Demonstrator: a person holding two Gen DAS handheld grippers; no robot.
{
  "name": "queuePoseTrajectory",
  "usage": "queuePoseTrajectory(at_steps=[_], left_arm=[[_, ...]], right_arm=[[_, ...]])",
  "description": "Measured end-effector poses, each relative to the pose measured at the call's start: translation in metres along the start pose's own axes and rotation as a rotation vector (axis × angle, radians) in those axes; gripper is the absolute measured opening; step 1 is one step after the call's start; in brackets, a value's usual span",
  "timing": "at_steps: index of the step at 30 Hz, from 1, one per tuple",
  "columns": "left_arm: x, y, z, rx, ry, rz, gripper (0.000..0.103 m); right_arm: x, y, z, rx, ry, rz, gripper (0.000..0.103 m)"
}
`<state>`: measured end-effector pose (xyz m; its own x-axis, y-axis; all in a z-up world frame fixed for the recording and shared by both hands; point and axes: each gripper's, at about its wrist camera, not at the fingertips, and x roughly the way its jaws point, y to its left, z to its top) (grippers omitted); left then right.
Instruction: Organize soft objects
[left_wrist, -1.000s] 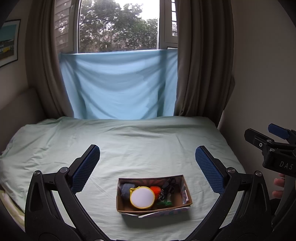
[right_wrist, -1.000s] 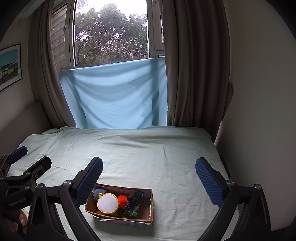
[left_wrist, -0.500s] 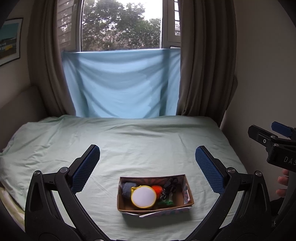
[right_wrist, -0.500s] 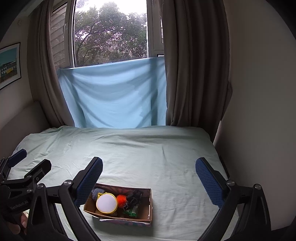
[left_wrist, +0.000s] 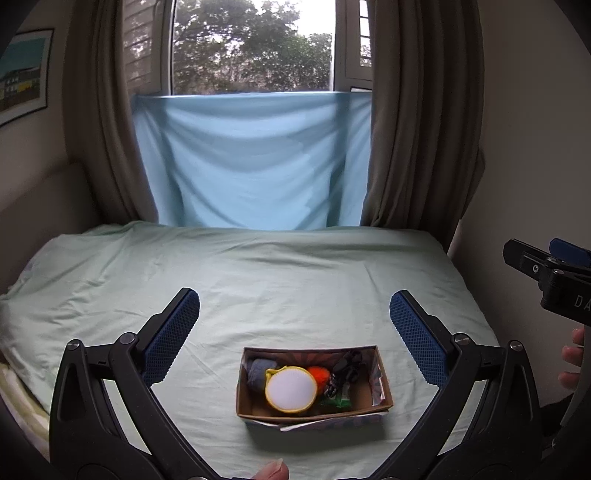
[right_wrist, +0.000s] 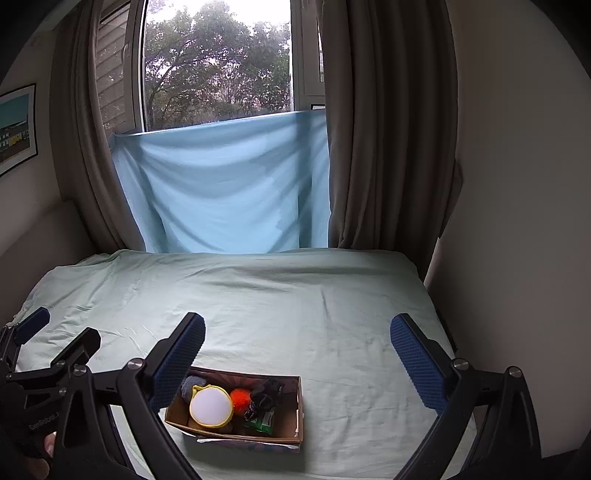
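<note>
Box (left_wrist: 314, 408) sits on the bed (left_wrist: 258, 280), near the front edge, roughly midway between the sides. Inside: white round pad with yellow rim (left_wrist: 291, 388), grey soft lump (left_wrist: 256, 373) behind it to the left, orange puff (left_wrist: 320, 373), dark tangled item (left_wrist: 347, 363), green packet (left_wrist: 337, 395); right end of the box floor is bare. No soft things lie loose on the sheet in either view, so the gathering looks done or nearly so; what is left, if anything, is probably tidying within the box. Left hand-held gripper (left_wrist: 294, 328) hangs above the box, jaws spread wide, holding nothing. Right hand-held gripper (right_wrist: 297, 349) likewise spread and empty, box below and to its left. Pale green sheet, lightly creased. Blue cloth (left_wrist: 251, 162) hangs across the lower window (left_wrist: 255, 44), brown curtains (left_wrist: 417, 122) at both sides, a framed picture (left_wrist: 24, 74) on the left wall.
</note>
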<state>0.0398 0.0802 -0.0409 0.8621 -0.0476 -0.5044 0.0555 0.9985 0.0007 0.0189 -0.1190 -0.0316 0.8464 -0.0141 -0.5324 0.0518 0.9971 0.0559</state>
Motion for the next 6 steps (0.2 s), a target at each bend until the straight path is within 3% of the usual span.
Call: queuePoseTrajectory(at_steps=[6], left_arm=[[0.024,0.000,-0.010,0.001,0.071,-0.006,0.103]], right_arm=[[0.029,-0.001,-0.002,0.003,0.080,-0.002,0.100]])
